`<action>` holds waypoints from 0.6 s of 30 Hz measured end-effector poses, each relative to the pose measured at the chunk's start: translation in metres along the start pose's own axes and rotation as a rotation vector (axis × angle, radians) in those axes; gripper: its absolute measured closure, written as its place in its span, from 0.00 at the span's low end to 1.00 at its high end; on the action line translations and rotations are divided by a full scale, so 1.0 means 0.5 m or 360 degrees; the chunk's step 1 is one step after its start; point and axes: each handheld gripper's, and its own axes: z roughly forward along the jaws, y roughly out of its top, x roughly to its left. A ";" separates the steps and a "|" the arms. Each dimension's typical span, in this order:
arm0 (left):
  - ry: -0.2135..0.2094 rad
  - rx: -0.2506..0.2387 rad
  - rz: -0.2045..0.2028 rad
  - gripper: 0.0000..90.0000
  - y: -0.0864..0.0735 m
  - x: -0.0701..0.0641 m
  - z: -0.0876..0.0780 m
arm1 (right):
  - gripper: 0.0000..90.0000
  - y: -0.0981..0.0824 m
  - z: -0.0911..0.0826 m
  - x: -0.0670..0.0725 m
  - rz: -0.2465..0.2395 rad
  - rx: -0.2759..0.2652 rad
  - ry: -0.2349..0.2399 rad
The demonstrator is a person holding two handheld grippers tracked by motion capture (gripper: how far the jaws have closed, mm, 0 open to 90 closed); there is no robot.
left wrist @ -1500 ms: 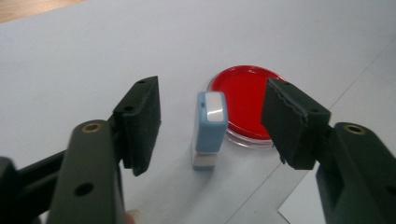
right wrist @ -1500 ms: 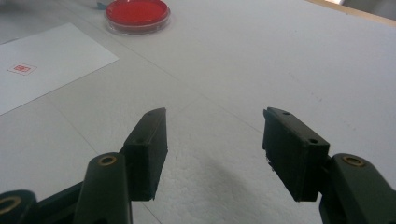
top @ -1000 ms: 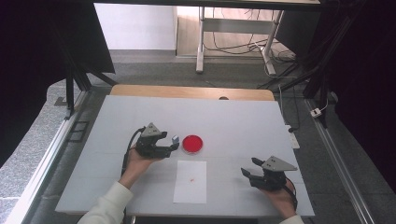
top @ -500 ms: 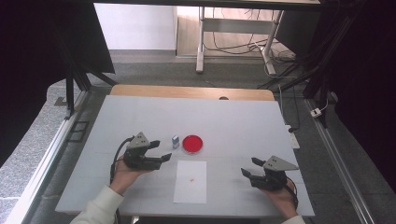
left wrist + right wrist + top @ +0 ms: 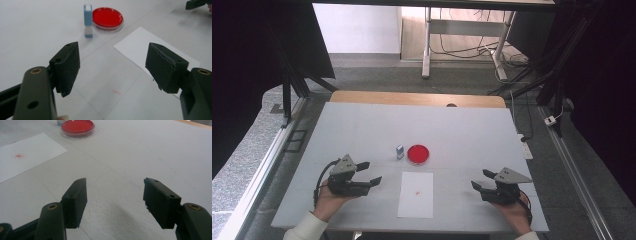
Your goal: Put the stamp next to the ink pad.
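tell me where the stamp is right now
In the high view the stamp stands upright near the table's middle, just left of the red ink pad and beyond the paper. It is well clear of the open left gripper.

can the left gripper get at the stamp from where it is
Probably yes. The left gripper is open and empty, and the stamp stands upright ahead of it beside the red dish, with bare table between. The dish sits close, so one jaw has little room.
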 end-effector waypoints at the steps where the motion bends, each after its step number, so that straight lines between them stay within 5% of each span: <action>1: 0.0007 0.0004 -0.0003 0.31 -0.005 0.001 -0.003 | 0.39 0.000 -0.001 0.000 -0.0002 0.0003 -0.0002; 18: 0.0030 0.0070 0.0049 0.31 -0.045 -0.006 -0.015 | 0.39 -0.007 -0.015 -0.001 -0.0006 0.0014 -0.0037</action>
